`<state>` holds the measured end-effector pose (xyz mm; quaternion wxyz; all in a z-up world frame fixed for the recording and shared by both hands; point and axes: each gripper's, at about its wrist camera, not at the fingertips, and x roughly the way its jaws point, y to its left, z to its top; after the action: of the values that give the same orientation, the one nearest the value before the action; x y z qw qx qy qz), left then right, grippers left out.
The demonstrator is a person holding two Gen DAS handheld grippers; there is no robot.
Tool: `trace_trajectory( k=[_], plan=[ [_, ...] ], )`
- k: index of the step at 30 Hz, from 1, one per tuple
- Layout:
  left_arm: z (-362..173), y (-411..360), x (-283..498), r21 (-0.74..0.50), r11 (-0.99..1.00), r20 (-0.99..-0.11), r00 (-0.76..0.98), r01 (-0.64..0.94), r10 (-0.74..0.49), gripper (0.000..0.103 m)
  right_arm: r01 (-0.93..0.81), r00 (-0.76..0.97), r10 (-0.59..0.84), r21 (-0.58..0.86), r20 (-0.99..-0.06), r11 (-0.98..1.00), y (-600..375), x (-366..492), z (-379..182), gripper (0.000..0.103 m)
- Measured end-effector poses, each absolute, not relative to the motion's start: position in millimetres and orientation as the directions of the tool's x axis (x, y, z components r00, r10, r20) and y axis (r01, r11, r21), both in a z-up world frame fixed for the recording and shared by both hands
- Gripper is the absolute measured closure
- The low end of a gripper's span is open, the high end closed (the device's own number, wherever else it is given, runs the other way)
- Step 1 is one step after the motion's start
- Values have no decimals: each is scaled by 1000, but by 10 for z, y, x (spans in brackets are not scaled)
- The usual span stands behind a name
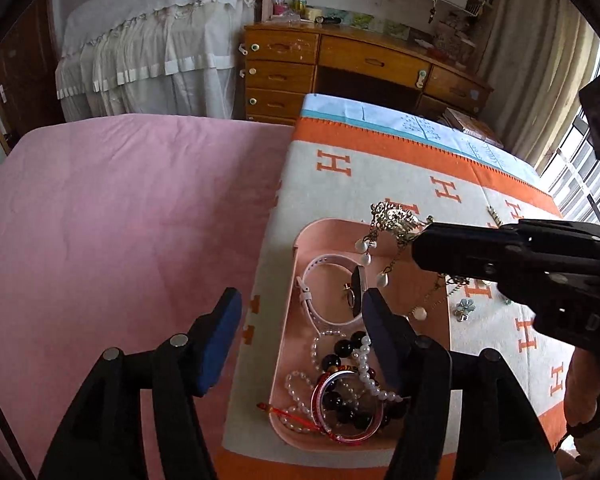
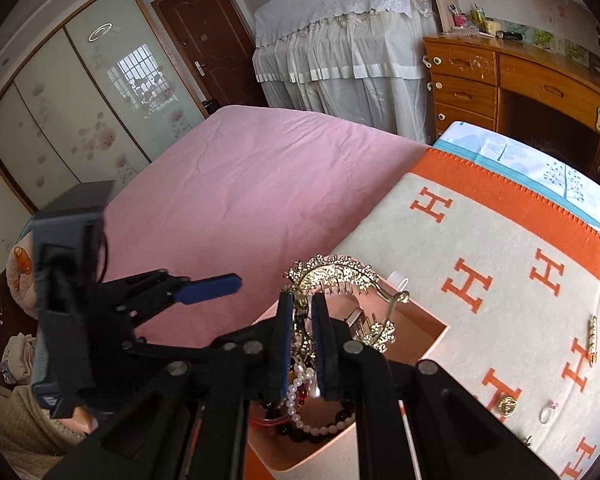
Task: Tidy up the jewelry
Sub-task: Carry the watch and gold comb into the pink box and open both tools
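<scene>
A pink tray (image 1: 296,360) sits on an orange and white blanket (image 1: 380,176). It holds a white watch (image 1: 320,280), pearl strands (image 1: 364,356), black beads (image 1: 340,350) and a red bangle (image 1: 340,436). My right gripper (image 2: 302,304) is shut on a gold hair comb (image 2: 336,268) with dangling pearl drops (image 1: 382,278) and holds it above the tray (image 2: 432,340). In the left wrist view the right gripper (image 1: 416,246) comes in from the right. My left gripper (image 1: 300,312) is open and empty over the tray's left rim.
Loose pieces lie on the blanket right of the tray: a blue flower clip (image 1: 465,308), a gold pin (image 2: 591,338), a gold brooch (image 2: 507,405), a ring (image 2: 547,414). A pink bed (image 1: 120,220) lies left, a wooden desk (image 1: 360,64) behind.
</scene>
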<state>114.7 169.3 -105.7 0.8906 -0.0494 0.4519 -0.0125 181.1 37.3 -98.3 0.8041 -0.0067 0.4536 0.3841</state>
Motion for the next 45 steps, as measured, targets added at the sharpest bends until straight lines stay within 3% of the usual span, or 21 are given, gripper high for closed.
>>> trace_trajectory(
  k=[3, 11, 18, 23, 27, 35, 45],
  plan=[
    [-1003, 1726, 1018, -110, 994, -785, 615, -29, -69, 31, -589, 291, 597, 351, -748, 727, 389, 1867, -1085, 94],
    [-1027, 1565, 746, -44, 999, -777, 628, 20, -47, 29, -527, 299, 569, 365, -766, 768, 336, 1928, -1250, 94],
    [-1124, 1532, 729, -58, 998, -791, 609, 18, -57, 28, -501, 306, 524, 334, -795, 798, 365, 1874, -1290, 93],
    [-1181, 1564, 738, -72, 997, -801, 597, -10, -52, 17, -493, 310, 526, 339, -792, 801, 311, 1791, -1271, 88],
    [-1202, 1537, 734, -92, 996, -802, 593, -5, -71, 17, -479, 356, 533, 340, -767, 809, 201, 1690, -1190, 73],
    [-1164, 1380, 685, -75, 997, -793, 603, 36, -81, 17, -434, 412, 553, 378, -724, 818, -99, 1448, -1090, 73],
    [-1114, 1143, 626, -48, 996, -796, 600, 78, -85, 17, -372, 412, 511, 373, -754, 850, -426, 1213, -1321, 73]
  ],
)
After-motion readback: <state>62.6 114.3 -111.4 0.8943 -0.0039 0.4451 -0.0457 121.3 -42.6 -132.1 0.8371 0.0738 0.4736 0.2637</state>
